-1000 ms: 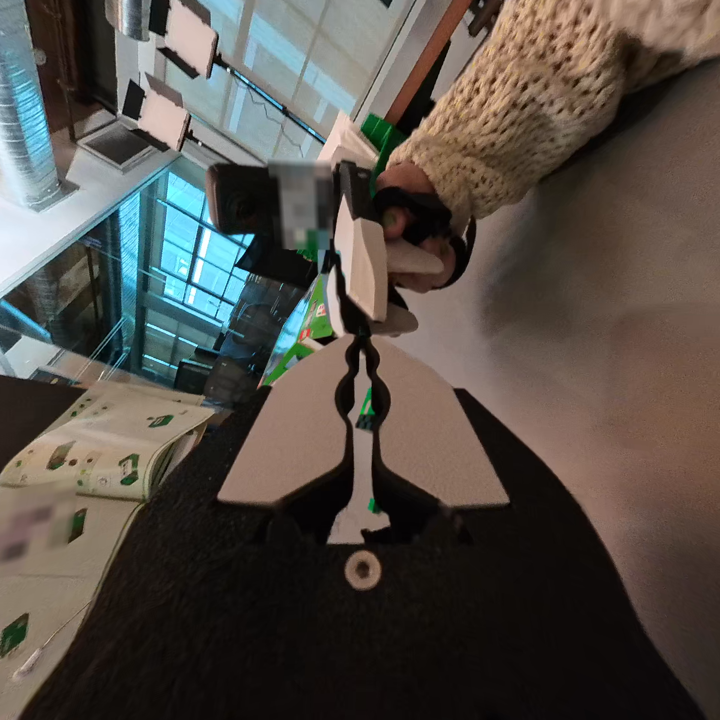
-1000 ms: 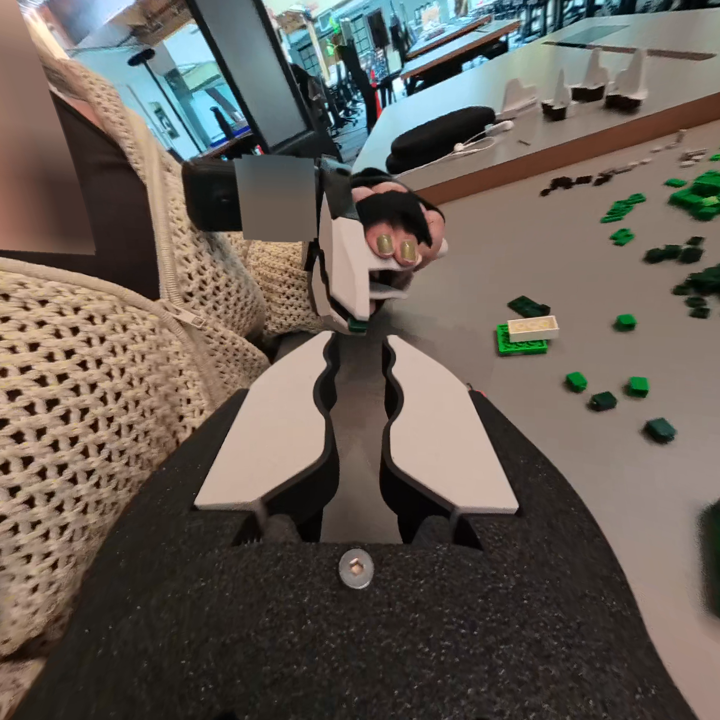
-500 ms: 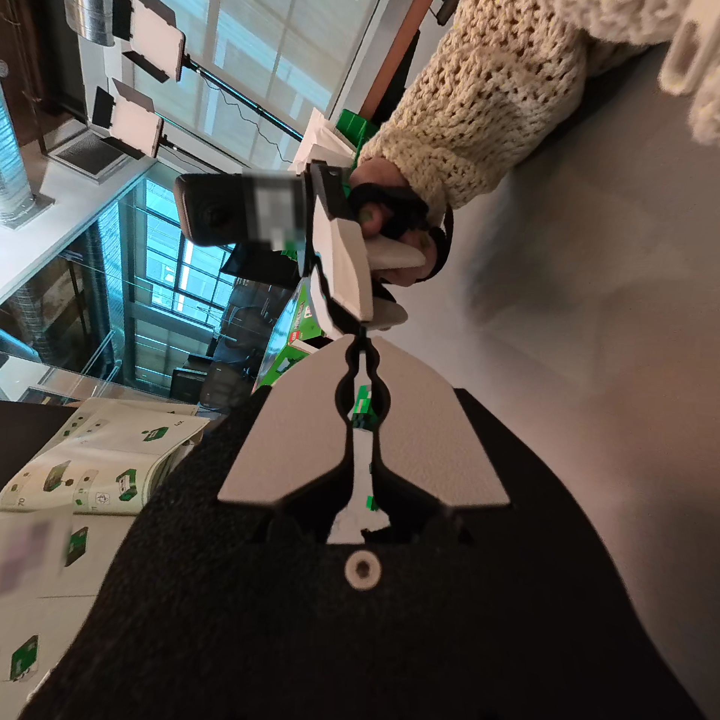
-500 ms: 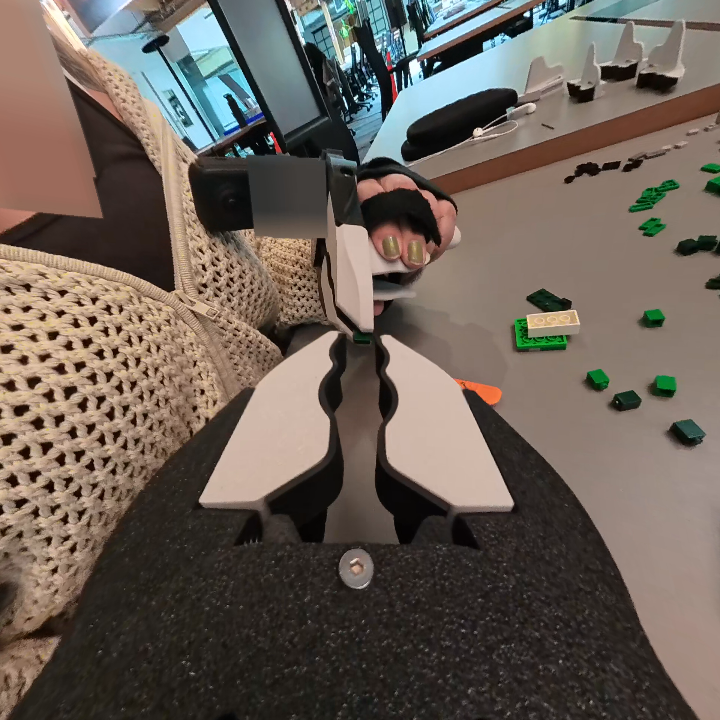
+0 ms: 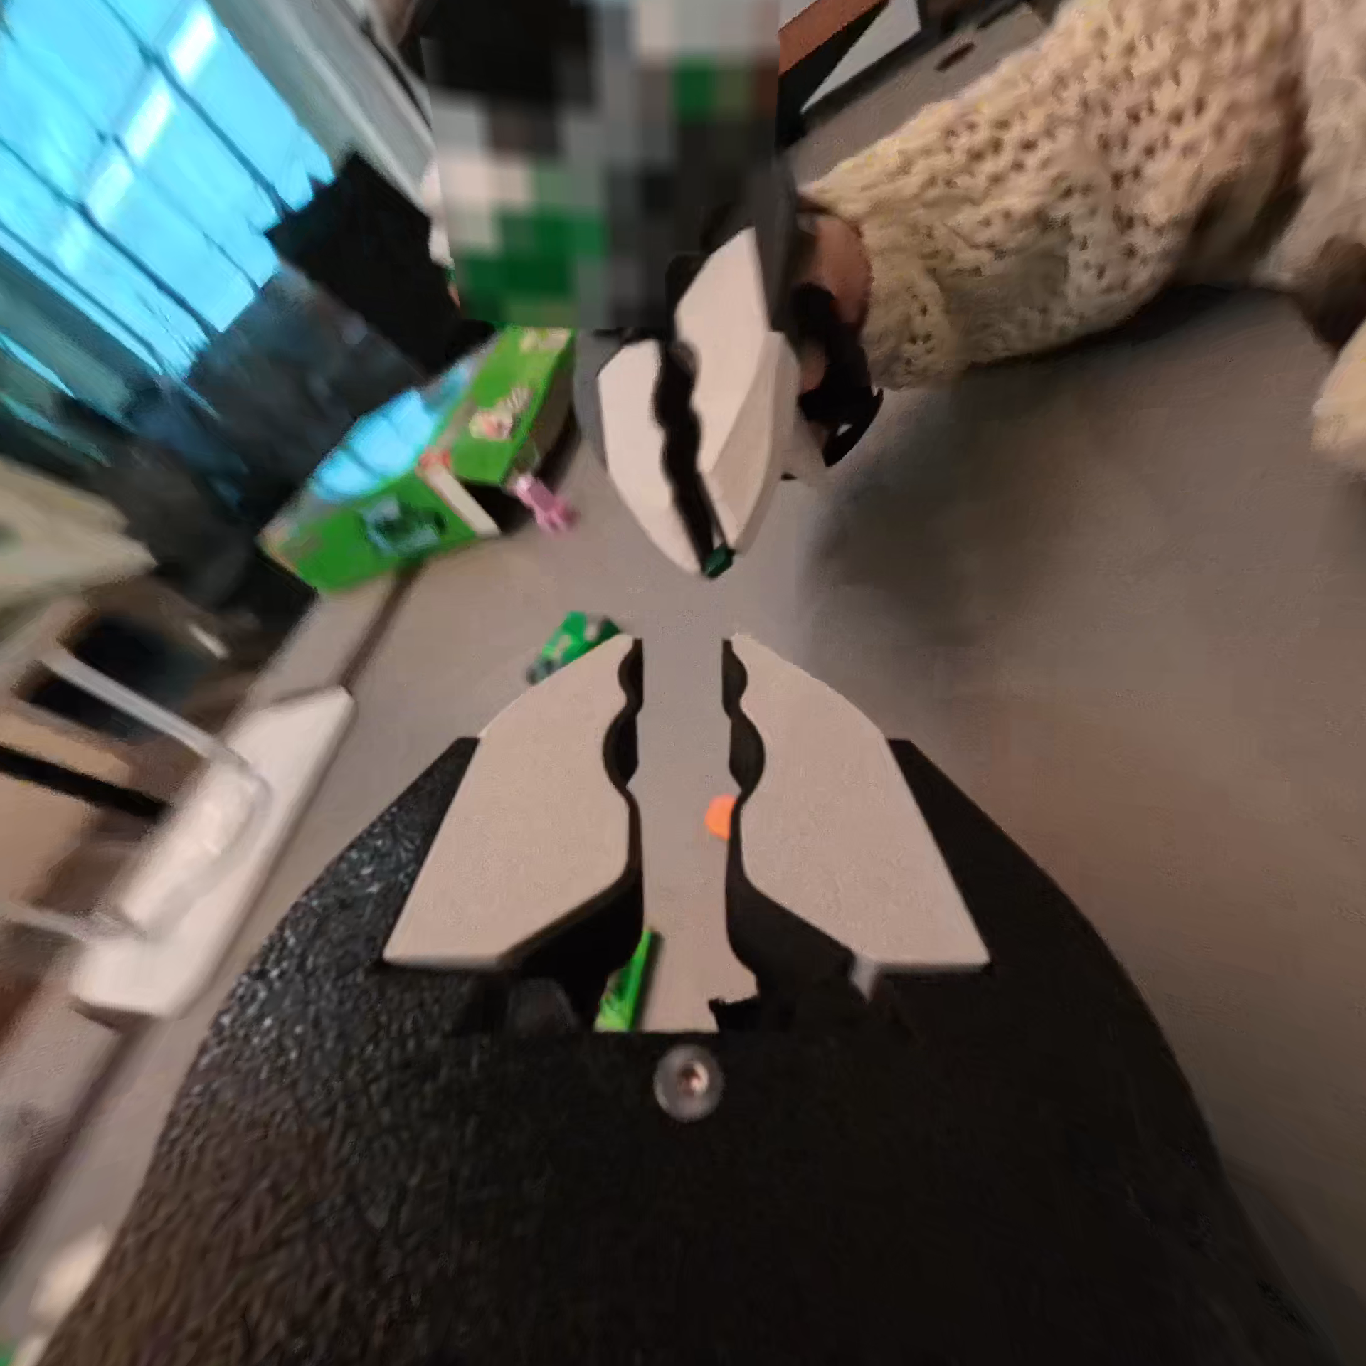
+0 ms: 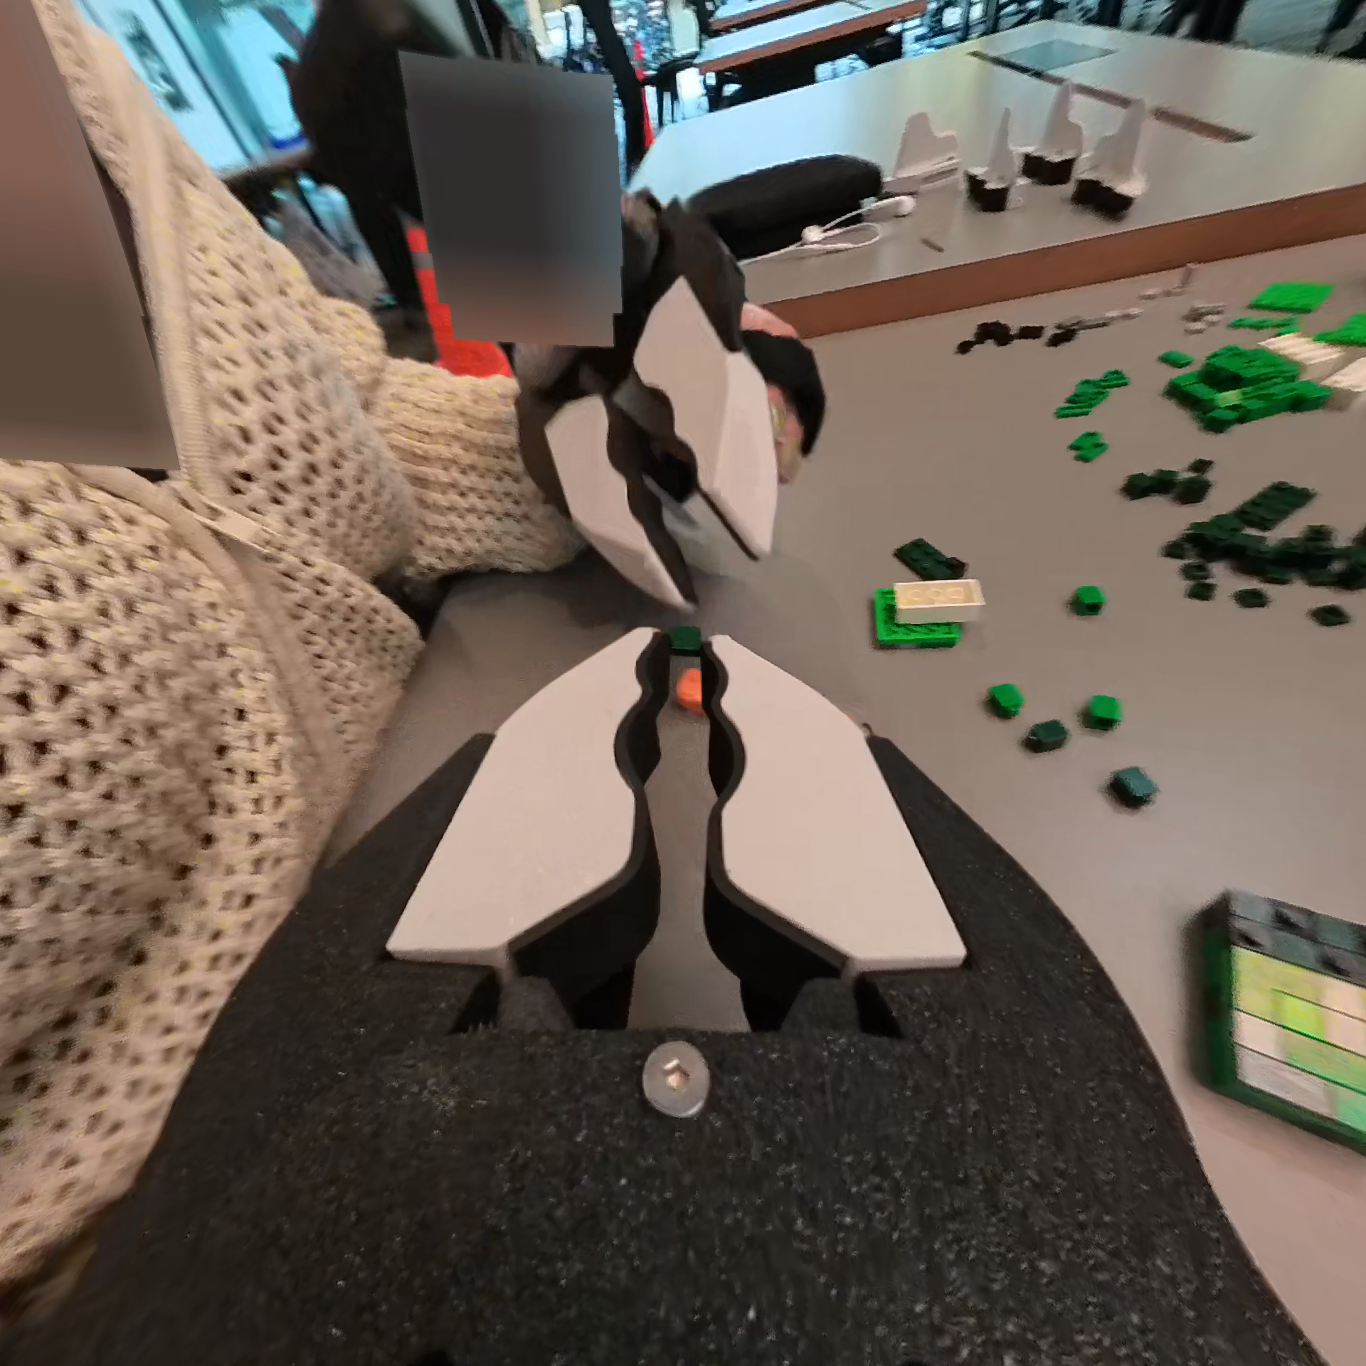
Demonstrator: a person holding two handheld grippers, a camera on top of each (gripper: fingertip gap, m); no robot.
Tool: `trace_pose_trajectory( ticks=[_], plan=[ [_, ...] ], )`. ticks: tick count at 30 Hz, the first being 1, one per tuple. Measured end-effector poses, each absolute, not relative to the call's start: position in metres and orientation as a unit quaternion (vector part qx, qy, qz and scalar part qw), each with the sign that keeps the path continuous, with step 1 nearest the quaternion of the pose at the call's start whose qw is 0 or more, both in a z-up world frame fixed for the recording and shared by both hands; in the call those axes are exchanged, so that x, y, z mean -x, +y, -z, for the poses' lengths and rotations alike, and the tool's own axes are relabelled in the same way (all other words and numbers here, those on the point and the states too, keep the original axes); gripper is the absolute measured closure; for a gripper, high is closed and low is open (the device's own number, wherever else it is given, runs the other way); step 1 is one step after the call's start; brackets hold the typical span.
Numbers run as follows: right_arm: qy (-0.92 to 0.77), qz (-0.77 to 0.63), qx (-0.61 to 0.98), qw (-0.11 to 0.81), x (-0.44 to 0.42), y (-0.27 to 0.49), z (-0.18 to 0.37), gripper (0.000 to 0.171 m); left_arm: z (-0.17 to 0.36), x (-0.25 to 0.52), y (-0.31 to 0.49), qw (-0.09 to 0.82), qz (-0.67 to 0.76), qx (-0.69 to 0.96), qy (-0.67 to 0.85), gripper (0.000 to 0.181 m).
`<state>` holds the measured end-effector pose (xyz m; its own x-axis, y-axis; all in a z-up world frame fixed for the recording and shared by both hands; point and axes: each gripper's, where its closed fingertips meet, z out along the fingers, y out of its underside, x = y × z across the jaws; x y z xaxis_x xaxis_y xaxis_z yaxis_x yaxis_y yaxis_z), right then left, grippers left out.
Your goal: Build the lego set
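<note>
1. The right gripper [image 6: 684,644] pinched a small dark green lego brick [image 6: 684,639] at its nearly closed white fingertips.
2. Just beyond, the left gripper [image 5: 681,644] stood parted and empty above the grey tabletop [image 6: 924,776].
3. Loose green bricks [image 6: 1227,388] lay farther right.

Matt grey table [image 6: 924,739], chunky cream knit sleeve [image 6: 222,591], matt white fingers [image 6: 562,835], rough black gripper housing [image 6: 665,1220]
</note>
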<state>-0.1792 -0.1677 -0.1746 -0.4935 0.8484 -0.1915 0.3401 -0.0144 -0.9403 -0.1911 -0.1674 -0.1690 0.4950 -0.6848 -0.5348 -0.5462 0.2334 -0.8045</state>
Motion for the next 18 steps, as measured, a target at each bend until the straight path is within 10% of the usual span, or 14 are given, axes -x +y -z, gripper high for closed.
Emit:
trace_pose_trajectory(
  ticks=[1, 18],
  plan=[
    [-0.665, -0.542, 0.449, 0.249, 0.181, -0.162, 0.177, 0.164, 0.170, 0.201, -0.167, 0.591, 0.085, 0.651, 0.468, 0.164],
    [-0.660, -0.521, 0.443, 0.311, 0.194, -0.136, 0.198, 0.163, 0.253, 0.332, -0.147, 0.396, 0.008, 0.868, 0.298, 0.148]
  ],
)
